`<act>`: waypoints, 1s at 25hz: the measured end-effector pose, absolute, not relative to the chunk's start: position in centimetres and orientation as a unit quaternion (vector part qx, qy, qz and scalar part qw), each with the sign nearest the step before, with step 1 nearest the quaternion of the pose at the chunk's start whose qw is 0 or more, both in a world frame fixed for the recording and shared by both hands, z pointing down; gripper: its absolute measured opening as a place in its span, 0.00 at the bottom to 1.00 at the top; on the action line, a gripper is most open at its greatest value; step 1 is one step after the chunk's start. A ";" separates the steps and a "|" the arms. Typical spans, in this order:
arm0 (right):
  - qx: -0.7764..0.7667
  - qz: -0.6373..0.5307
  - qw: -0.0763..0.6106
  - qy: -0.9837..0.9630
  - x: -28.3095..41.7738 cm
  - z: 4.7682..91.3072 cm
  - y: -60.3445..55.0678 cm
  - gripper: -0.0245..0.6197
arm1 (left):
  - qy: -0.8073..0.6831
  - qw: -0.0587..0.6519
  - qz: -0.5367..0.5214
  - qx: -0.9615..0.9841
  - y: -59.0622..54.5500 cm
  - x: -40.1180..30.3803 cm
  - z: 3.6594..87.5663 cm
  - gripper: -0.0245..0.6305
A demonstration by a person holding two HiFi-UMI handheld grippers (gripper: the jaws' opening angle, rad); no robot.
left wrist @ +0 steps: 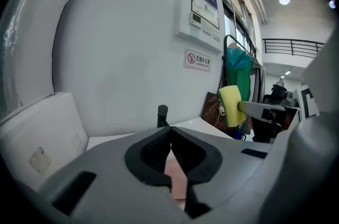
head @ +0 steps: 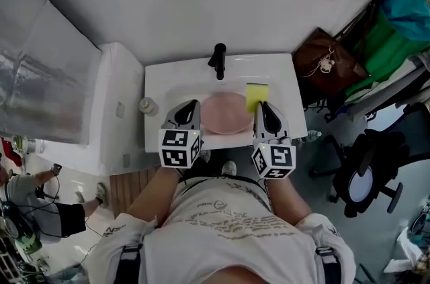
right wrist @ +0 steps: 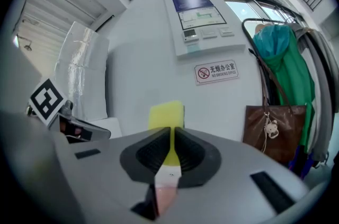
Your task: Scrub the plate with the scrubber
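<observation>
A pink plate point(head: 225, 113) lies in the white sink point(head: 158, 84), below the black faucet point(head: 217, 61). My right gripper point(head: 261, 105) is shut on a yellow scrubber sponge point(head: 256, 96), which sticks out past its tips over the plate's right rim. In the right gripper view the sponge point(right wrist: 167, 114) stands up from the shut jaws point(right wrist: 172, 130). My left gripper point(head: 193, 103) hovers at the plate's left edge, shut, with nothing showing past its tips point(left wrist: 170, 130). Through the opening under its jaws a strip of the plate point(left wrist: 176, 178) shows. The left gripper view also catches the sponge point(left wrist: 230, 105).
A small bottle point(head: 148, 106) stands on the sink's left ledge. A white cabinet point(head: 121, 108) adjoins the sink on the left. At the right hang a brown bag point(head: 327, 61) and green clothing point(head: 390, 41); an office chair point(head: 366, 182) stands nearby. Another person point(head: 27, 195) is at lower left.
</observation>
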State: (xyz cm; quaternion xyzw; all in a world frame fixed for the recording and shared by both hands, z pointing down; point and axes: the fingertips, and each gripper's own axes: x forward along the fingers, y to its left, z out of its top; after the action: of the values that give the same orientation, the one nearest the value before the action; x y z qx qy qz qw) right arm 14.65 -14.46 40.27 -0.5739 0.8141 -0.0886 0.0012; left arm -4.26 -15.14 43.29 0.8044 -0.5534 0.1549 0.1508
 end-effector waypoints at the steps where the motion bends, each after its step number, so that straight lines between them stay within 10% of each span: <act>1: -0.574 -0.093 -0.004 0.813 14.4 40.7 -14.7 0.10 | -0.552 0.155 0.160 0.804 -15.5 -4.5 43.8 0.07; 25: -0.606 -0.163 -0.149 0.764 11.7 51.2 -18.1 0.10 | -0.417 0.338 0.301 0.788 -21.7 -5.5 61.1 0.07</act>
State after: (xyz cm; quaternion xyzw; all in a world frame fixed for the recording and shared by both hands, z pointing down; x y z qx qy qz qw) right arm 11.66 -18.09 51.24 -0.6057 0.7643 -0.1634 -0.1494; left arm -5.45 -21.70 61.06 0.7880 -0.4174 0.3015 0.3376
